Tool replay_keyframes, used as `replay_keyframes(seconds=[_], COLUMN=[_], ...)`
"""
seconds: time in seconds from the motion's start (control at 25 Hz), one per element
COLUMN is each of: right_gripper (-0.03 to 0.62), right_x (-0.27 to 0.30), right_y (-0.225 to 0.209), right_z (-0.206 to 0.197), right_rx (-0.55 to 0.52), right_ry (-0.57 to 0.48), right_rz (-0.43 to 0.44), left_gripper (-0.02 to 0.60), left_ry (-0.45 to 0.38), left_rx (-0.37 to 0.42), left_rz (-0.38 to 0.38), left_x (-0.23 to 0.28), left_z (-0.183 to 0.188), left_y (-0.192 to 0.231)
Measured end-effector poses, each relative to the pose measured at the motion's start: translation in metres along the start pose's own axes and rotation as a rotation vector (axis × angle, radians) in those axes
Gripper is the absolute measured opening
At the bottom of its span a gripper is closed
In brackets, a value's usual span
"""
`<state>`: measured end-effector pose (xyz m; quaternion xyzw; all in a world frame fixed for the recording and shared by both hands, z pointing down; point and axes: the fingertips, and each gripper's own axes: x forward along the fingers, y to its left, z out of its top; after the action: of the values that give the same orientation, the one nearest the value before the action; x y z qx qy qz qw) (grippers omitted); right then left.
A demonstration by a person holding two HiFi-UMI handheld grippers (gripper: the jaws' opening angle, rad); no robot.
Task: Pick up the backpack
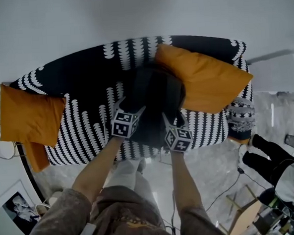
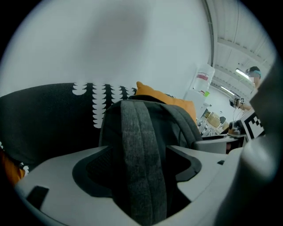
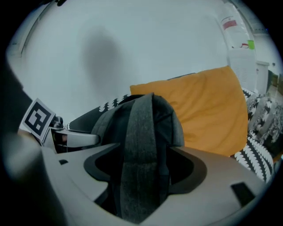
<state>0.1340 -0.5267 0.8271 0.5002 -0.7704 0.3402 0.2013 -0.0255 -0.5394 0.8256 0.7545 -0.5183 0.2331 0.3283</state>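
A dark grey backpack [image 1: 153, 96] stands upright on the seat of a black sofa with white pattern [image 1: 87, 118], its two shoulder straps facing me. My left gripper [image 1: 133, 106] reaches the pack's left side and my right gripper [image 1: 171, 119] its right side. In the left gripper view, the left strap [image 2: 139, 145] runs up between the wide jaws of the left gripper [image 2: 141, 163], with gaps to both pads. In the right gripper view, the right strap [image 3: 141, 141] lies the same way between the jaws of the right gripper [image 3: 143, 170], not pinched.
An orange cushion [image 1: 204, 78] leans behind the pack on the right; another orange cushion [image 1: 30, 119] lies at the sofa's left end. A patterned cushion [image 1: 241, 116] sits at the right end. A person in dark clothes [image 1: 269, 161] is on the floor at right, near cables.
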Motion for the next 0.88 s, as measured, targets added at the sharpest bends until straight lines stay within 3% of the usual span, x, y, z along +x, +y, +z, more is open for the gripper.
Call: replay_keyframes(seconds=[0.2,0.32,0.56,0.68,0.88], right_gripper=[0.304,0.224,0.171,0.04,0.034], right_x=[0.011,0.014,0.008,0.003,-0.006], right_y=[-0.005,0.002,0.011,0.018,0.031], right_z=[-0.009,-0.01,-0.011,-0.013,-0.014], right_rx=[0.009,0.004,-0.011,-0.02,0.01], right_ry=[0.036,0.05,0.073,0.073,0.061], right_rz=[0.005,0.036,0.09,0.129,0.173], left_gripper=[0.371,0.274,0.214,0.095,0.044], left_ry=[0.045,0.049,0.07,0.07,0.066], left_rx=[-0.009,-0.007,-0.043,-0.045,-0.029], left_rz=[-0.012,-0.039,-0.099,-0.13,-0.15], left_x=[0.017,0.016,0.012,0.007,-0.003], left_z=[-0.012,-0.01,-0.012,-0.01,-0.009], left_y=[0.003,-0.004,-0.012,-0.018,-0.024])
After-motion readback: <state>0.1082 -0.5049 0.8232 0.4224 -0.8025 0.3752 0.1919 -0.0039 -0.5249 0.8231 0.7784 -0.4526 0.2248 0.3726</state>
